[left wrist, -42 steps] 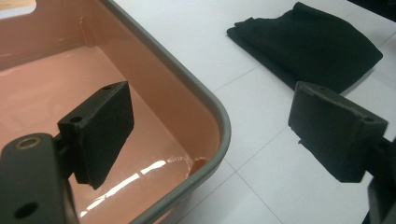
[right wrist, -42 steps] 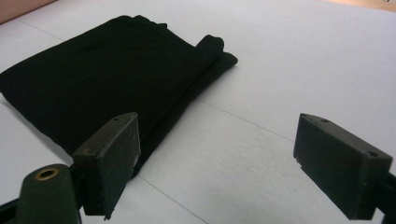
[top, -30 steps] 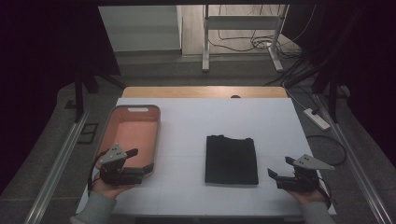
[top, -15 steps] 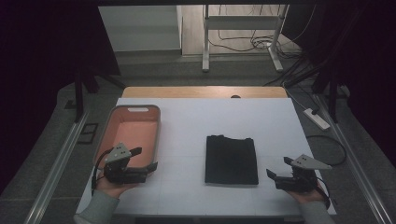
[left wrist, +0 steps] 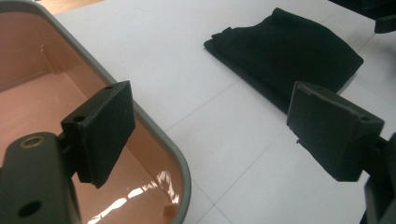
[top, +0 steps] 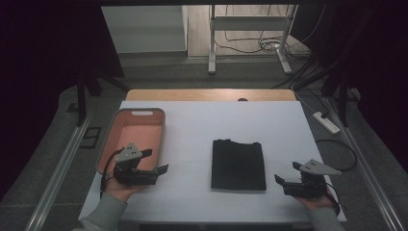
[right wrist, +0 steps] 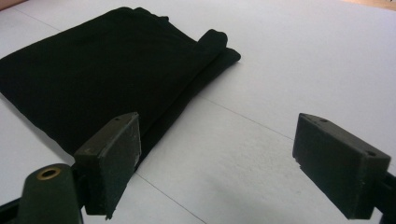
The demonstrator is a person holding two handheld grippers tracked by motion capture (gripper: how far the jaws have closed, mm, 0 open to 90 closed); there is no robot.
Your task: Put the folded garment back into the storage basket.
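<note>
The right gripper (top: 287,180) rests near the front right of the white table (top: 202,120), jaws spread wide with nothing between them, aimed left toward the folded black cloth (top: 238,164); in the right gripper view the cloth (right wrist: 107,79) lies just ahead and to the left of the jaws, its near edge close by the left pad; the left gripper (top: 156,163) sits at the front corner of the pink tray (top: 162,126), jaws likewise wide apart and empty, pointing right across bare table toward the cloth (left wrist: 289,56); the cloth lies flat in the middle of the table between the two grippers, apart from both, apart from the tray; its long axis runs from the person's side away toward the far edge; the right gripper looks the nearer, so a pinch on the cloth's right edge seems the likelier start; the cloth's far end shows a rumpled, uneven fold.
</note>
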